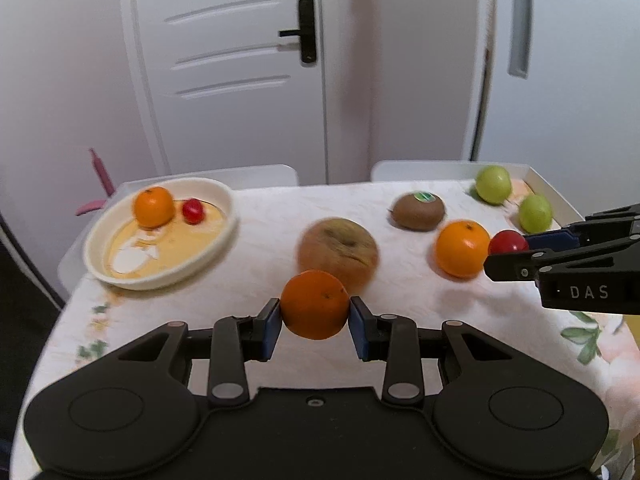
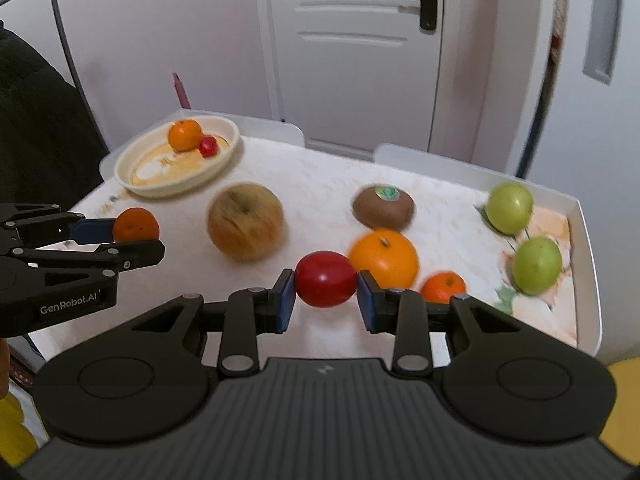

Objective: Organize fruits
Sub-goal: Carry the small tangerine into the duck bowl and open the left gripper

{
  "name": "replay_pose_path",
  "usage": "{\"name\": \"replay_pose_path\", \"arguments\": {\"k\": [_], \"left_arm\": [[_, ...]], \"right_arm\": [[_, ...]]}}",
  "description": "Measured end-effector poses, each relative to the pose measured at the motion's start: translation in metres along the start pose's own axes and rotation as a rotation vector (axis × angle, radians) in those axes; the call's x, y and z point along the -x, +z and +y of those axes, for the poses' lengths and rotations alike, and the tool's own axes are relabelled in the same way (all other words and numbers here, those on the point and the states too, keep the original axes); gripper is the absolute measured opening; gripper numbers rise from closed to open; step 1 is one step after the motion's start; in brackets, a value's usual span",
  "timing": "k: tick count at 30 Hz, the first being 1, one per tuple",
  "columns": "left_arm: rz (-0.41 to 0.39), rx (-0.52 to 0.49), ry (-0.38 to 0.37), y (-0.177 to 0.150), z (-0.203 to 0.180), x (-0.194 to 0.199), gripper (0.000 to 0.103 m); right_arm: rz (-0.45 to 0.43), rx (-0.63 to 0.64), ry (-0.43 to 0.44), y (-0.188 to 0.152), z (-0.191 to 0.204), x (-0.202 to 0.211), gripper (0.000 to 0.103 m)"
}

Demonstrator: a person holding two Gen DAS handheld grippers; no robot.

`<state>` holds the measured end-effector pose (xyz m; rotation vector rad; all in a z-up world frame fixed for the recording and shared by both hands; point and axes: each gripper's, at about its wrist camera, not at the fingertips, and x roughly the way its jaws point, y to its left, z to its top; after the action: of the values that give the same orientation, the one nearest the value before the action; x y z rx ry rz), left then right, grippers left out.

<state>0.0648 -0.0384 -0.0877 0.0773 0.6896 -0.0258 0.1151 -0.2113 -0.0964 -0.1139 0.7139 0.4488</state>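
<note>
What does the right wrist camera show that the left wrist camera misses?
Only the right wrist view shows a small orange behind the right hand-held gripper, plus a dark clothes rack. Only the left wrist view shows nothing extra among the fruit. Both show the plate, brown apple, kiwi and two green fruits.

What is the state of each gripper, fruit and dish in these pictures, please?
left gripper: shut on a small orange
right gripper: shut on a red fruit
dish: holds one orange, one red fruit
kiwi: on the table, sticker on top
door: closed
</note>
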Motion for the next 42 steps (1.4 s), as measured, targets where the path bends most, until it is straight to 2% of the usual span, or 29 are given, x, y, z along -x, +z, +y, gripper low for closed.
{"name": "replay_pose_path", "arguments": {"k": [10,19,28,42], "left_arm": [[-0.027,0.036,0.053,0.028,0.069,0.019,0.04],[-0.038,0.038,0.07,0.056,0.134,0.007,0.04],[-0.012,0.009,0.046,0.07,0.185,-0.026,0.04],[0.057,-0.039,-0.015,0.073,0.223,-0.1,0.04]], "right_arm": [[-0.032,0.009,0.04,0.051,0.052,-0.01,0.048],[-0.037,0.005,0.051,0.091,0.099,-0.046,0.048],[-0.01,-0.028,0.03,0.116,0.13,-0.091,0.048],[0.048,-0.078,-0.026,0.13,0.154,-0.149,0.048]]}}
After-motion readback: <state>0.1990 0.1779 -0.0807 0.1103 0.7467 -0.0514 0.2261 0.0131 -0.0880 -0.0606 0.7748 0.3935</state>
